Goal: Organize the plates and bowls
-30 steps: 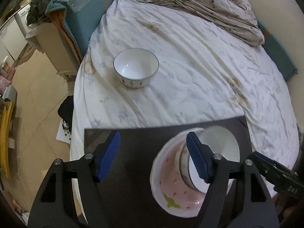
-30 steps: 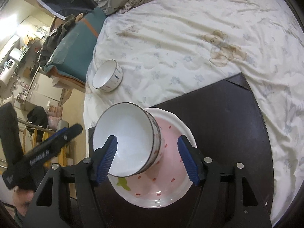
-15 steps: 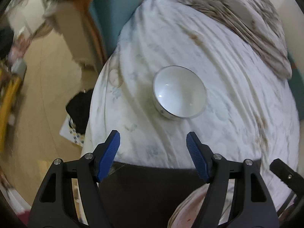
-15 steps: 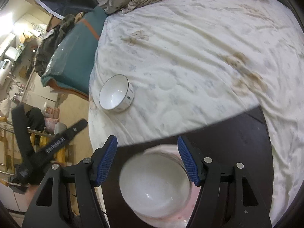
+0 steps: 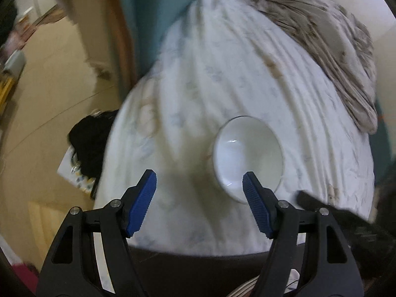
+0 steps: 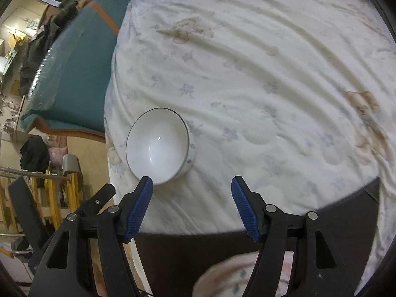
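glossy round bowl on rumpled, apparently quilted sheet.

Support: bed with white flower-print sheet, creased and stained | On sheet: white bowl, upright, near bed's edge | Dark board on near part of bed | Crumpled beige blanket at far end | Pink-patterned plate on board, blurred.

Black gripper frames, ribbed blue fingers, silver screws.
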Demonstrator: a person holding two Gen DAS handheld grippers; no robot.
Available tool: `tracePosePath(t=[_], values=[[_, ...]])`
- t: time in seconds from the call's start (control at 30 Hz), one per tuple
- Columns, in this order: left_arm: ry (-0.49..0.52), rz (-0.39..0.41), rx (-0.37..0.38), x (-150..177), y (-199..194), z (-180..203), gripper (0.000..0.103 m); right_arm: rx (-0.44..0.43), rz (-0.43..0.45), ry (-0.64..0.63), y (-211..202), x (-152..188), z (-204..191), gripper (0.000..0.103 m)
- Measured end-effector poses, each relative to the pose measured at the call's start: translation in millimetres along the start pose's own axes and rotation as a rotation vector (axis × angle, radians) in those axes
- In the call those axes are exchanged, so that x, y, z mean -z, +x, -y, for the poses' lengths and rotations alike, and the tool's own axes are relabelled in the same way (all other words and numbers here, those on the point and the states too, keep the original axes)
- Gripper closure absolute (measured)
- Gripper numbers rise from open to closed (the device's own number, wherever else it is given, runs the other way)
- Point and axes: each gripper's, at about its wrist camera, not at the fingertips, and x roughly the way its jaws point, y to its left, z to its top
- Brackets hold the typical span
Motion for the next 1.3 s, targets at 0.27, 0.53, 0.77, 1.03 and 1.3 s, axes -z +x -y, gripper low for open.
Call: tracePosePath(t=[0.27,0.53,0.77,1.03,1.3], values=[[0.047,-0.095,-0.032,-1.9,44.9,11.9,0.041,0.074,-0.067,0.026,54.8,-9.8,-1.7,0.051],[0.042,-0.155,-0.017,-2.2,67.9,7.3,0.094,0.108,-0.097,-0.039,73.9,-9.0,-11.8,0.083],[0.057,-0.17,-0.057,7.4,54.7,13.6,0.093,0.116,-0.08,-0.095,68.4,-4.9,-25.1,0.09],[0.122,-0.122,-0.028,19.9,8.2,37.5,0.093,0.058,-0.012,-0.11,21.1,12.5,-22.7,0.09],[0.244,-0.08,0.039,52.2,-43.6,87.7,0.092,0.065,0.085,-0.084,-45.6,42.1,0.4,0.09]])
